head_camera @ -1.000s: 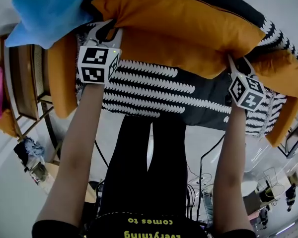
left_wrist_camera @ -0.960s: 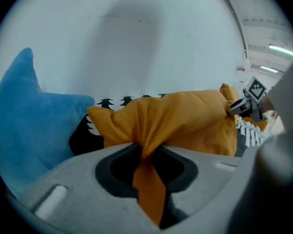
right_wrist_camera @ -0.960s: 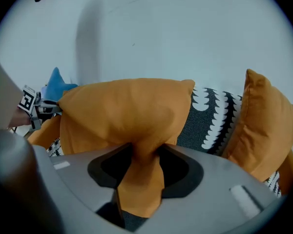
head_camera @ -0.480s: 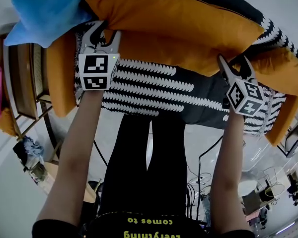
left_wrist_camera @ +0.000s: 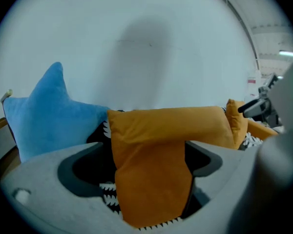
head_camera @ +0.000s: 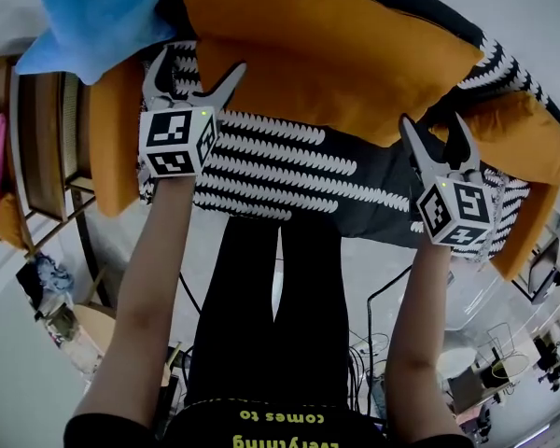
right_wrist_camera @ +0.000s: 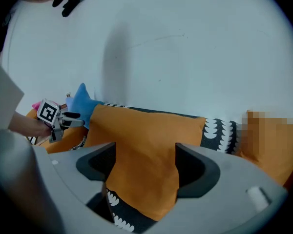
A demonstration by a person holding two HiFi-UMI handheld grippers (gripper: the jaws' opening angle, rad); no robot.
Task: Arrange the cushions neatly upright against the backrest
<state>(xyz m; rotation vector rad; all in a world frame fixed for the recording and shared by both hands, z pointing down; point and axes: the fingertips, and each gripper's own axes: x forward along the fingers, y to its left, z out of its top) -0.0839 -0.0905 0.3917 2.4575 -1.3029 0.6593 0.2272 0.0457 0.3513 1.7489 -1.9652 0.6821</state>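
Head view | orange cushion (head_camera: 336, 54) | long axis left-right along sofa (head_camera: 289, 161)

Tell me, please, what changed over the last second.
Both tools let go of the orange cushion and drew back. On the left tool the jaws are opening, the cushion's corner unpinched between them; the right tool stands wide. That cushion and the blue star cushion stayed put.

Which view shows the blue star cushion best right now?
The left gripper view: the blue star cushion fills its left side, top point clear. The head view cuts it at the top edge; the right gripper view shows only a small far bit.
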